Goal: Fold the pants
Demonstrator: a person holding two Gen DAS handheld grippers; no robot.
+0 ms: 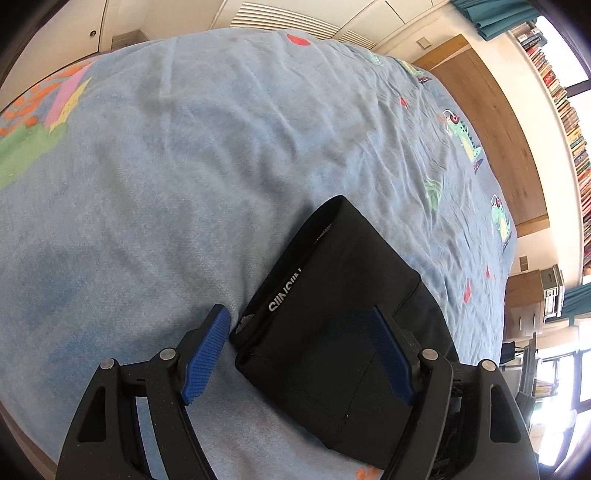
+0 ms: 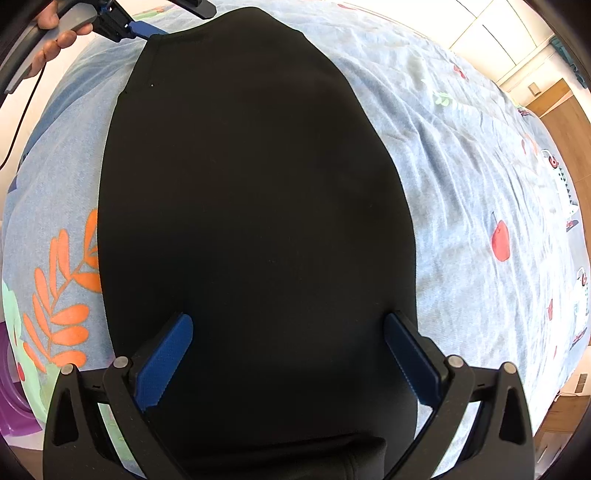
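Black pants point(image 2: 258, 221) lie flat in a long strip on a light blue bedspread point(image 2: 461, 184). In the left wrist view their waistband end point(image 1: 332, 295) shows white lettering and a button. My left gripper point(image 1: 297, 312) hangs open just above that end: one blue pad point(image 1: 207, 354) is beside the waistband over the bedspread, the other point(image 1: 391, 354) over the black cloth. My right gripper point(image 2: 288, 319) stands wide open above the other end of the pants, its pads point(image 2: 166, 362) clear of the cloth. At the top left of the right wrist view are the left gripper point(image 2: 122, 26) and a hand point(image 2: 55, 40).
The bedspread carries orange leaf point(image 2: 62, 306), apple point(image 2: 500, 240) and dinosaur point(image 1: 465, 140) prints. Past the bed's right edge lie a wooden floor point(image 1: 498, 147), a wall of books point(image 1: 569, 122) and teal curtains point(image 1: 491, 14). A purple object point(image 2: 11, 398) sits below the bed's near corner.
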